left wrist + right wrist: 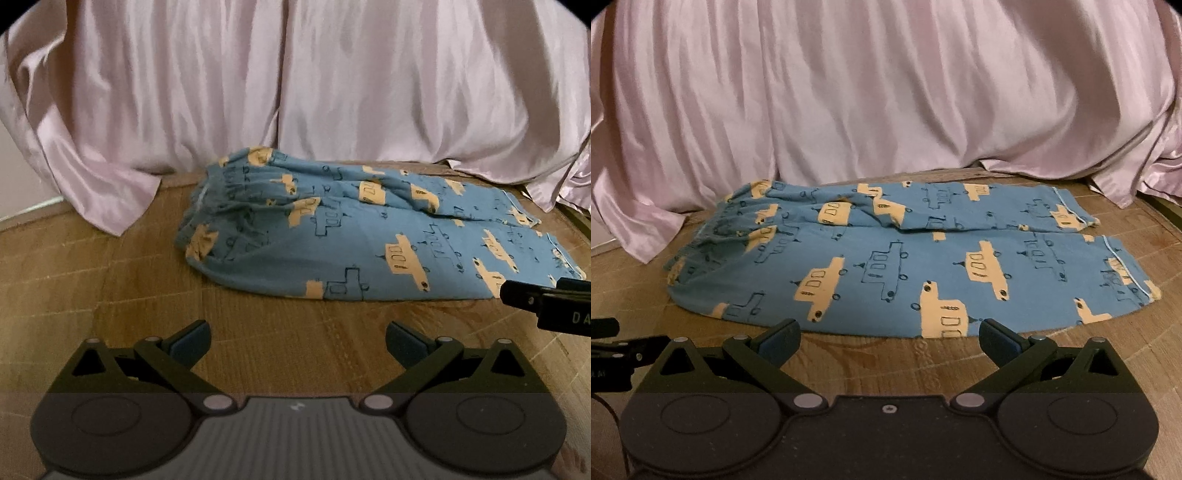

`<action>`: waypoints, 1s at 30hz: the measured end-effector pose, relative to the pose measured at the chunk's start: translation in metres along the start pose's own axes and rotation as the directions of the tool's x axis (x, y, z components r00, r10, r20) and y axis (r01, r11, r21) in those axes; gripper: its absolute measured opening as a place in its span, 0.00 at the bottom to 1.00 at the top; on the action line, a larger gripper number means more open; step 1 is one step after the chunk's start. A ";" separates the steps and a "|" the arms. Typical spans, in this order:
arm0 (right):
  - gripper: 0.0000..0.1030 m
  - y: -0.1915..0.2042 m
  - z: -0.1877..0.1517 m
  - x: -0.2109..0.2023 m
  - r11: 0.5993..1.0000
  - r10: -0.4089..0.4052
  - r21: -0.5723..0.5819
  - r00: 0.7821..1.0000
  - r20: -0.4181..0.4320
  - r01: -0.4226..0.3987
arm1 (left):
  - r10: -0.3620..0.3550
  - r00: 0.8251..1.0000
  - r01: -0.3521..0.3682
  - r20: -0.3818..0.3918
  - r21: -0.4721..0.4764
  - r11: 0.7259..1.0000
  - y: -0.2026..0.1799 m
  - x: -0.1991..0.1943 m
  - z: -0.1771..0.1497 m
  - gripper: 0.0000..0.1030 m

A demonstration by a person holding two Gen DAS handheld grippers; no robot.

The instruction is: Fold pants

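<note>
Ahead, the pants [886, 258] lie flat; each hand-held gripper [888, 341] gapes wide, empty.

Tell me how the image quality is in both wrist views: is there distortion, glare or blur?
Left wrist view: fisheye bends the wooden floor; dark corner vignetting; the blue car-print cotton pants look soft. Right wrist view: same curvature; the pink satin curtain shows mild sheen, no harsh glare; dim, warm light.

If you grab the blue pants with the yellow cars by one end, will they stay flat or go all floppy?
Probably floppy: the blue cotton pants with yellow cars lie soft and wrinkled, bunched at the waistband. They look thin, so likely light. Pushed across the wooden table, they would probably crumple rather than slide whole.
</note>
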State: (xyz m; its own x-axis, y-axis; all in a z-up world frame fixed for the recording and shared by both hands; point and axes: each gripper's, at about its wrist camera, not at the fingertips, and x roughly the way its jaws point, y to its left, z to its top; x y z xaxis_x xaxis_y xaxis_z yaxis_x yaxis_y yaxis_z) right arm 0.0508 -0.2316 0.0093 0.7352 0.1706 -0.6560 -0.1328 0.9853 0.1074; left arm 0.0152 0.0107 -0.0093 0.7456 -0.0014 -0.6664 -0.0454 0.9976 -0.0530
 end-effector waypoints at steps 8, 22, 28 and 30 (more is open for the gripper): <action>1.00 -0.013 0.066 0.017 0.987 0.149 -0.069 0.988 0.035 -0.146 | 0.023 0.996 -0.030 0.084 0.073 0.997 0.013 -0.003 0.064 1.00; 0.99 -0.022 0.235 0.115 0.796 0.376 -0.467 0.919 -0.115 -0.384 | -0.024 1.000 0.028 -0.018 0.237 0.971 0.053 0.133 0.241 1.00; 0.99 -0.055 0.249 0.190 0.793 0.428 -0.425 0.895 -0.123 -0.438 | -0.073 0.985 0.096 -0.156 0.141 0.985 0.056 0.235 0.253 1.00; 0.96 -0.059 0.250 0.217 0.790 0.425 -0.431 0.896 -0.127 -0.435 | -0.068 0.984 0.098 -0.163 0.189 0.977 0.053 0.259 0.251 1.00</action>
State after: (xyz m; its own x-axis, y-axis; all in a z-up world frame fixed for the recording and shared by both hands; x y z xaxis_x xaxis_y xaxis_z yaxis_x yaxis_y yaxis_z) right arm 0.3842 -0.2510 0.0468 0.5182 0.5703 -0.6374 -0.7115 0.7010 0.0487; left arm 0.3729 0.0802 0.0023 0.6286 -0.0802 -0.7736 0.1548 0.9877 0.0234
